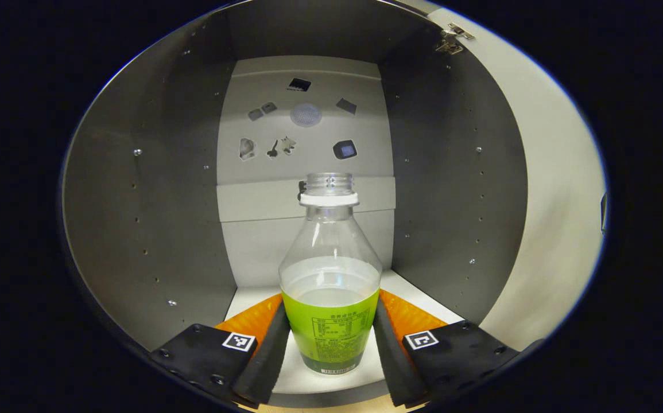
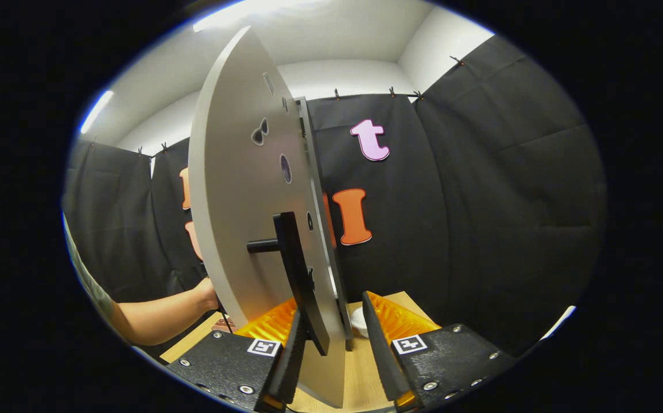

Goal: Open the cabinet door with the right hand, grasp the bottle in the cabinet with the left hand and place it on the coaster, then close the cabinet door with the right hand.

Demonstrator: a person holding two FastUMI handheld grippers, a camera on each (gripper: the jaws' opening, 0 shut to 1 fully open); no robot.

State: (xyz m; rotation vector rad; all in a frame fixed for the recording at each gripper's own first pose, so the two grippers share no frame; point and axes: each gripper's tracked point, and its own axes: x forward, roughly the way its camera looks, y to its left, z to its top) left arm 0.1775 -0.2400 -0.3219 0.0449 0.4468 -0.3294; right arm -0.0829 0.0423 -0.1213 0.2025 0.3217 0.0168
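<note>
Reaching: I have the left gripper [image 1: 331,344] inside the cabinet [image 1: 153,201], its fingers [image 1: 267,350] set either side of the bottle [image 1: 330,298].
Left fingers: narrow, flanking the label band low on the bottle; I cannot tell whether both press on it.
Bottle: upright on the cabinet floor [image 1: 406,289], near the front edge, midway between the side walls; cap off, liquid up to about the label's top.
Right gripper [image 2: 331,350]: at the lower edge of the door [image 2: 239,189], fingers apart, with the door's edge and the bar handle [image 2: 297,275] standing between them. I cannot tell if either finger touches.
Door: swung wide, so I judge the opening step done and the grasp to be the step in hand.
Doing it well: I would close evenly on the label band, keep the bottle plumb since the neck is open, then lift only slightly and draw straight back out past the front edge.
Risk: a tilt would spill; a lopsided squeeze could skid the bottle toward the back wall.
Coaster: somewhere outside the cabinet; I must find it before carrying.
</note>
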